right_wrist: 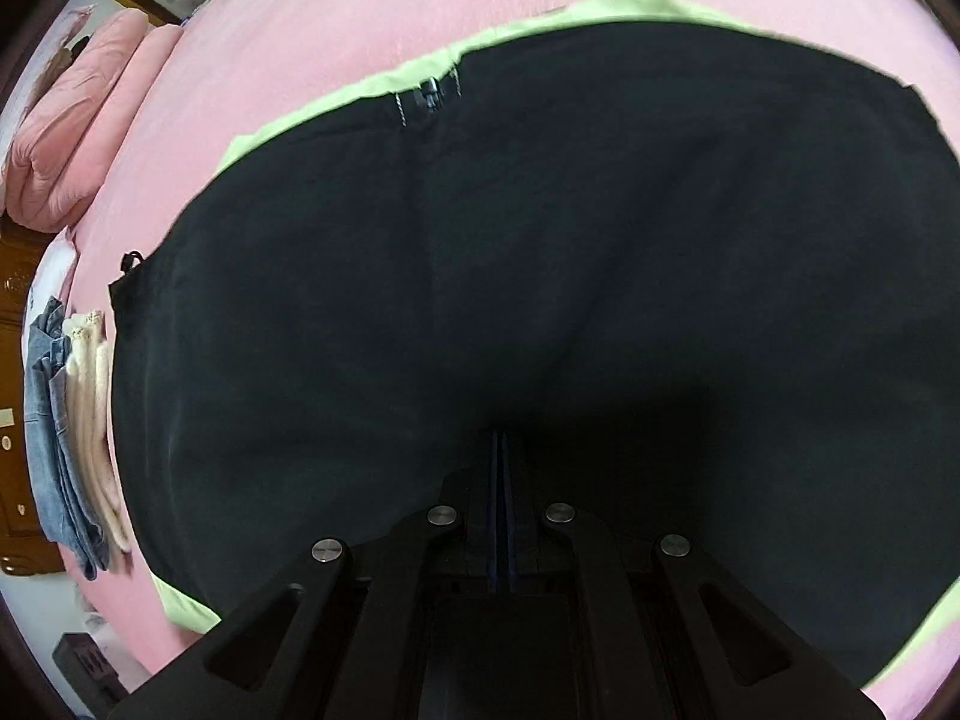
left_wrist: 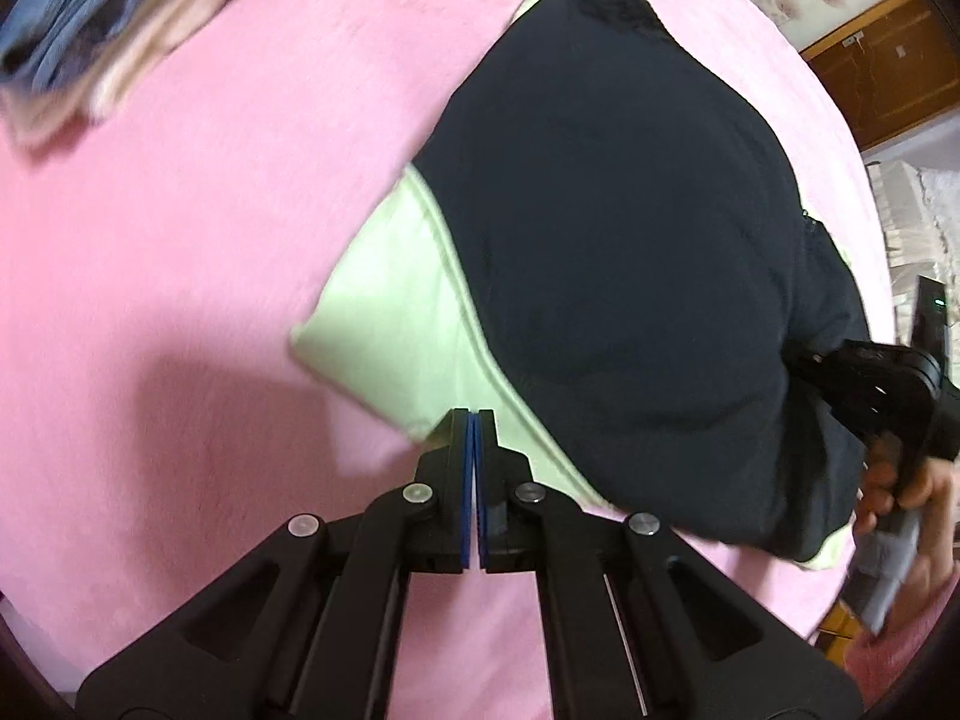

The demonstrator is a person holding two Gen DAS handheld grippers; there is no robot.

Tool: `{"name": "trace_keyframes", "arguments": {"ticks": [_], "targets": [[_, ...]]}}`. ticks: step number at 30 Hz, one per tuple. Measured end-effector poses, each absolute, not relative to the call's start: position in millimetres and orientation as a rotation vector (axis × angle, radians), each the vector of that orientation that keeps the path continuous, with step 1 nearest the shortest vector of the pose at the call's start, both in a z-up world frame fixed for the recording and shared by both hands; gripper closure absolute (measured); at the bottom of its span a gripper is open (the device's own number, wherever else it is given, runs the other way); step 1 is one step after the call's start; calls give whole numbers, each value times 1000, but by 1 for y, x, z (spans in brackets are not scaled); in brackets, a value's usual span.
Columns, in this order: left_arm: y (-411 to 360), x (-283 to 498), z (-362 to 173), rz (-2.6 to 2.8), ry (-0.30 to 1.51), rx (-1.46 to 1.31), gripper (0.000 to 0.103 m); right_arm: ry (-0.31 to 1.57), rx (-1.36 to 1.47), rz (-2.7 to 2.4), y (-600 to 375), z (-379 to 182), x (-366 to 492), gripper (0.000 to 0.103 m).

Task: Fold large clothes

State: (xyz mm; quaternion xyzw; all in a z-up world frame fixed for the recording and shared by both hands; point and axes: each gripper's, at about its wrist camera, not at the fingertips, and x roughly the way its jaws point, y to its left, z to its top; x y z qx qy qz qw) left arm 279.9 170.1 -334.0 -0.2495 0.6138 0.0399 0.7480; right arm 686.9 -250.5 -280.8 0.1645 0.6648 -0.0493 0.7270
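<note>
Your right wrist view is showing little beyond dark cloth: the black garment (right_wrist: 540, 270) is filling most of the frame, and the right gripper (right_wrist: 500, 438) is sitting in shadow, so its fingers (right_wrist: 507, 480) are hard to make out against it. They are looking pressed together with no cloth visibly pinched between them, though the gloom is making that uncertain. A zipper pull (right_wrist: 429, 93) is showing near the garment's far edge.

The garment is lying on the pink bed (left_wrist: 180, 210), atop a pale green layer (left_wrist: 384, 300) that is peeking out around its edges. Your left gripper (left_wrist: 474, 417) is hovering over the green layer's near corner, fingers closed and holding nothing. Your right hand (left_wrist: 912, 498) is being cut off at the frame's edge. A blurred stack of folded clothes (left_wrist: 78, 30) is lying well apart.
</note>
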Motion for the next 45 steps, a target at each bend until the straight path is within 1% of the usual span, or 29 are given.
{"name": "trace_keyframes", "arguments": {"ticks": [6, 8, 9, 10, 11, 12, 13, 14, 17, 21, 27, 29, 31, 32, 34, 37, 40, 43, 45], "targets": [[202, 249, -340, 44, 1342, -840, 102, 1542, 254, -65, -230, -290, 717, 101], [210, 238, -345, 54, 1315, -921, 99, 1563, 246, -40, -227, -292, 721, 101], [215, 233, -348, 61, 1289, -957, 93, 1574, 251, -19, -227, -295, 729, 101], [218, 229, -351, 60, 1263, -987, 83, 1584, 261, 0, -228, -296, 735, 101], [223, 225, -353, 55, 1223, -1032, 75, 1594, 275, 12, -230, -298, 742, 101], [228, 224, -360, 48, 1196, -1063, 60, 1601, 282, 21, -229, -299, 746, 101], [232, 224, -363, 37, 1168, -1099, 52, 1605, 260, 39, -228, -298, 749, 101], [236, 225, -365, 28, 1136, -1124, 50, 1607, 218, 60, -224, -300, 752, 101], [247, 234, -371, 38, 1088, -1122, 50, 1612, 116, 100, -212, -302, 764, 101], [254, 246, -380, 50, 1061, -1163, 50, 1603, 130, 90, -207, -301, 764, 101], [248, 250, -379, 97, 1029, -1119, 50, 1585, 109, 104, -203, -293, 755, 101], [244, 249, -377, 136, 1017, -1108, 55, 1584, 123, 106, -201, -292, 746, 101], [241, 246, -375, 166, 1004, -1093, 68, 1578, 140, 111, -206, -294, 747, 101], [239, 244, -373, 176, 989, -1080, 71, 1575, 148, 111, -209, -292, 746, 101], [234, 244, -367, 188, 973, -1063, 85, 1568, 160, 109, -219, -286, 735, 101], [220, 243, -349, 227, 954, -959, 90, 1554, 164, 101, -221, -292, 731, 101], [207, 244, -322, 230, 927, -870, 93, 1529, 168, 86, -220, -295, 724, 101], [193, 242, -284, 153, 847, -806, 95, 1501, 152, 75, -217, -293, 714, 101], [175, 243, -258, 107, 811, -720, 96, 1479, 153, 64, -214, -303, 708, 101]]}}
